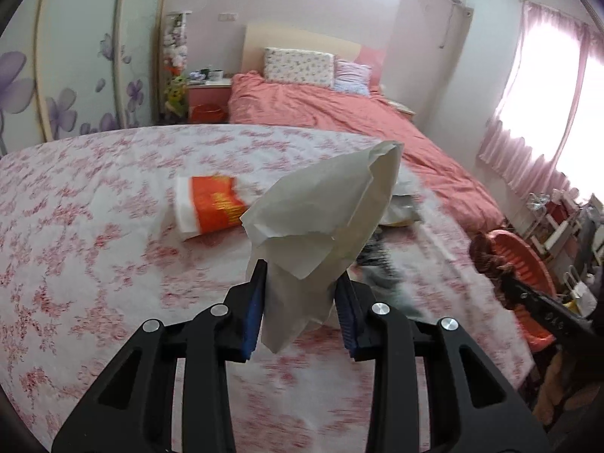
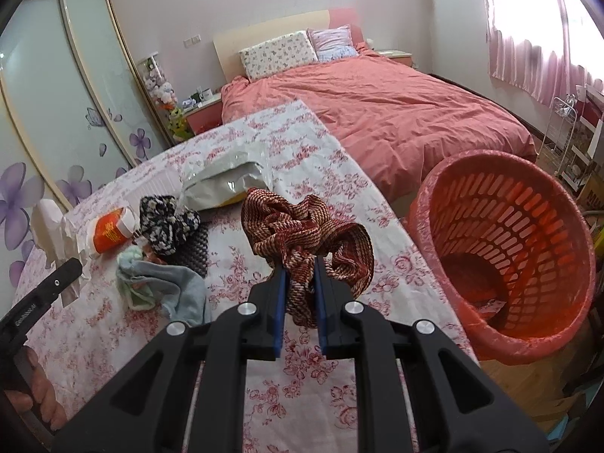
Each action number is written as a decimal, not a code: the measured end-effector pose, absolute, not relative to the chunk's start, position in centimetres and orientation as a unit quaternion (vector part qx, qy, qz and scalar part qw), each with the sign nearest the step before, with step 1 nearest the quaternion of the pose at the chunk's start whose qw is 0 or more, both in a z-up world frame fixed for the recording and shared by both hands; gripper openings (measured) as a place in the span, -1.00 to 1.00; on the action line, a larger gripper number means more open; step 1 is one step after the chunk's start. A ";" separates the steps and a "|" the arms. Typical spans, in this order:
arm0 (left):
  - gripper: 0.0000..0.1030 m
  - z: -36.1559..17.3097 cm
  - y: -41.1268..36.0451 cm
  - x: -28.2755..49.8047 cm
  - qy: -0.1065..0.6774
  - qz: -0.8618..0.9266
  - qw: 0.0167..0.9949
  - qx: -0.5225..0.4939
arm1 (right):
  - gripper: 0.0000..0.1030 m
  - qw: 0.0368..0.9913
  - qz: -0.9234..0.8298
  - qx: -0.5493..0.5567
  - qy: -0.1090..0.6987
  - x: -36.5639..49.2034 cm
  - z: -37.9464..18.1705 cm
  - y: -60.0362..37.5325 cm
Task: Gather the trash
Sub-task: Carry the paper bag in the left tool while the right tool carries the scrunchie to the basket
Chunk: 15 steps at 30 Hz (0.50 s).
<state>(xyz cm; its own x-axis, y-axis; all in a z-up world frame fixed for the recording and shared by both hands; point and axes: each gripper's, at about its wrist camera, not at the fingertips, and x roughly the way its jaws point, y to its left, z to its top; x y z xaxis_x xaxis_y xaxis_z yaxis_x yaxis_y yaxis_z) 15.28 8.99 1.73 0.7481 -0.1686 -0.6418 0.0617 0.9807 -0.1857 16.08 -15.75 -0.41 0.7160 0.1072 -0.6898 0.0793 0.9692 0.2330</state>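
Floral tablecloth (image 2: 241, 143) filling mid-frame: left gripper (image 1: 302, 275) is pinching crumpled paper (image 1: 332, 211), right gripper (image 2: 300, 270) is clamping a red knit cloth (image 2: 302, 226).

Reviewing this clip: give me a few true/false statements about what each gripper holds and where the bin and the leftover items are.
1. The left gripper grips a pale paper bag. True.
2. The right gripper is empty. False: it is shut on a red patterned cloth.
3. The orange basket stands on the floral table. False: it stands beside the table's edge, off to the right.
4. An orange and white cup lies on its side on the table. True.
5. The black and white cloth is already in the basket. False: it lies on the table near the cup.
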 end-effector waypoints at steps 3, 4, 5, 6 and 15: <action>-0.33 2.5 7.3 14.9 0.344 -0.083 0.933 -0.071 | -0.73 0.921 0.005 0.126 0.368 15.3 0.3 -16.4; -0.33 2.7 6.6 14.7 0.342 -0.090 0.933 -0.068 | -0.73 0.922 0.003 0.127 0.366 15.0 0.5 -16.7; -0.33 2.9 5.8 14.6 0.341 -0.098 0.933 -0.065 | -0.73 0.923 0.000 0.129 0.362 14.7 0.7 -17.0; -0.33 3.0 5.1 14.6 0.340 -0.106 0.932 -0.063 | -0.73 0.923 -0.001 0.131 0.361 14.5 0.8 -17.3; -0.33 3.3 -0.5 14.4 0.336 -0.157 0.928 -0.044 | -0.73 0.931 -0.033 0.138 0.337 11.6 2.0 -20.9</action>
